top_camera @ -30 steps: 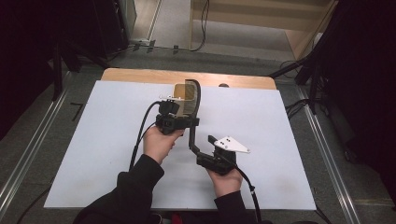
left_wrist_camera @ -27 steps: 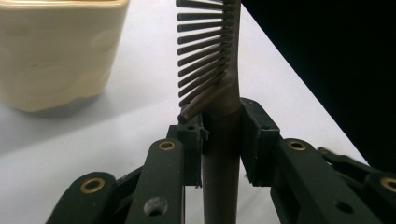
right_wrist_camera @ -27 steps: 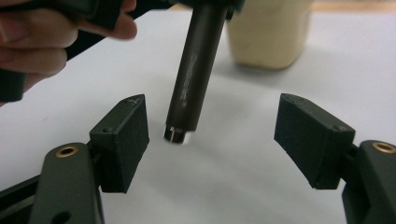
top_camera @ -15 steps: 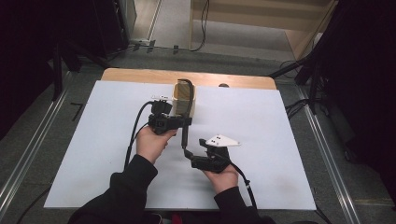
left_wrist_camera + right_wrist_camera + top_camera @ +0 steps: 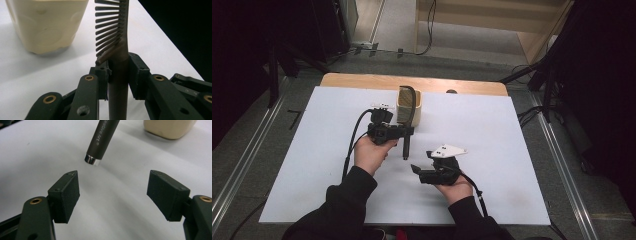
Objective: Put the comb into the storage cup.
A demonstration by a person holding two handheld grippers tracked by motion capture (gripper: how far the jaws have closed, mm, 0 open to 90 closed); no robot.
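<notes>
A dark brown comb (image 5: 408, 107) with a long round handle stands nearly upright in front of a cream cup (image 5: 401, 114). My left gripper (image 5: 404, 131) is shut on the handle just below the teeth. In the left gripper view both pads press the handle of the comb (image 5: 117, 37), with the cup (image 5: 47, 25) behind it to the left. My right gripper (image 5: 420, 161) is open, just right of the handle's lower end. In the right gripper view the handle's silver-capped tip (image 5: 93, 160) hangs above the left pad of the right gripper (image 5: 113, 192), touching nothing.
The white table sheet (image 5: 512, 150) covers a wooden table whose far edge (image 5: 362, 80) shows. Cables trail from both grippers toward the person. Metal rails (image 5: 242, 170) run along both sides, and a dark floor lies beyond.
My left gripper and the comb have shifted a little left. The handle's lower end, which reached the right gripper's jaws, now hangs apart from them. The right gripper edged left.
</notes>
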